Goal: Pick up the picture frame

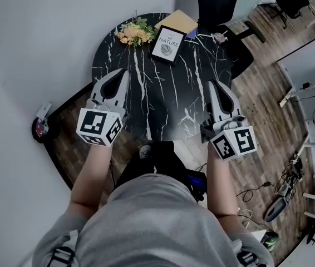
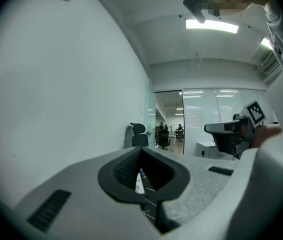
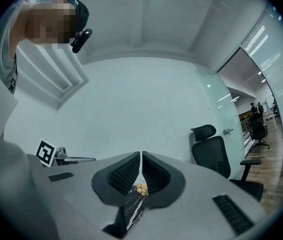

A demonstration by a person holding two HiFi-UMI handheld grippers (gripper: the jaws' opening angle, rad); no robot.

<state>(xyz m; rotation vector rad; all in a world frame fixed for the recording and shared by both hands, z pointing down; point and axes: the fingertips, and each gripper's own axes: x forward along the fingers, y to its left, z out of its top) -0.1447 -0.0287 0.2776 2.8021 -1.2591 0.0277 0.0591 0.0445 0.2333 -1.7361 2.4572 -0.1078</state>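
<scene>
The picture frame (image 1: 167, 43) stands at the far edge of a round black marble table (image 1: 163, 102) veined with white, and nothing touches it. Its white print reads "NATURE" in capitals over a small round emblem; a shorter line above that word is too small to be sure of. Just left of the frame lies a bunch of yellow and peach flowers (image 1: 136, 33). Behind it is a flat tan board or book (image 1: 177, 21), with a bluish thing at its right corner. A small pale object (image 1: 220, 36) sits near the table's right rim, and a black office chair (image 1: 224, 7) is pulled up on the far side.

The left gripper (image 1: 124, 72) and the right gripper (image 1: 211, 84) hover over the near half of the table, well apart from the frame, pointing toward it. Bare marble lies between them and the frame. Both have their jaw tips pressed together with nothing caught between them. Cables and gear lie on the wooden floor to the right.
</scene>
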